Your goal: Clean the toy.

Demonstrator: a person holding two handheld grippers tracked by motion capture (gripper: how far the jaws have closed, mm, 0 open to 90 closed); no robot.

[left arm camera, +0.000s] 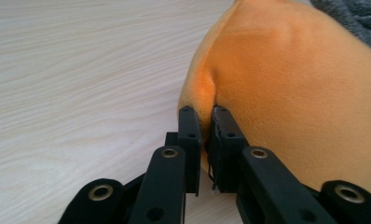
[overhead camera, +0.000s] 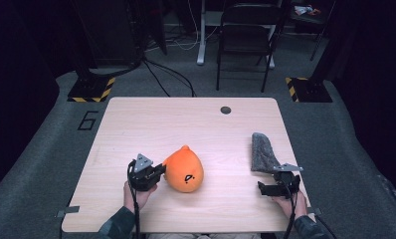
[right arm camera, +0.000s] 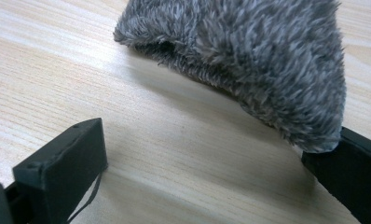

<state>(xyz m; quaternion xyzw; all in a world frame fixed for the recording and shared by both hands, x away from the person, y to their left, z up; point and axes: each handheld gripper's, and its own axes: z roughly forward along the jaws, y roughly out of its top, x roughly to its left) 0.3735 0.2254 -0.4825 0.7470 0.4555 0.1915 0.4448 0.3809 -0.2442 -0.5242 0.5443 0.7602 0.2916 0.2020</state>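
Fabric of the orange plush toy point(left arm camera: 286, 88) is pinched between my left gripper point(left arm camera: 205, 116) jaws, which press nearly together on a fold at its side. From the high view I see that toy point(overhead camera: 184, 169) lying near the front middle of the wooden table point(overhead camera: 186, 119), just right of my left gripper point(overhead camera: 156, 172). My right gripper point(right arm camera: 211, 154) has its jaws spread wide, one jaw touching the near end of the grey fuzzy cloth point(right arm camera: 249, 60), which lies by the table's right edge.
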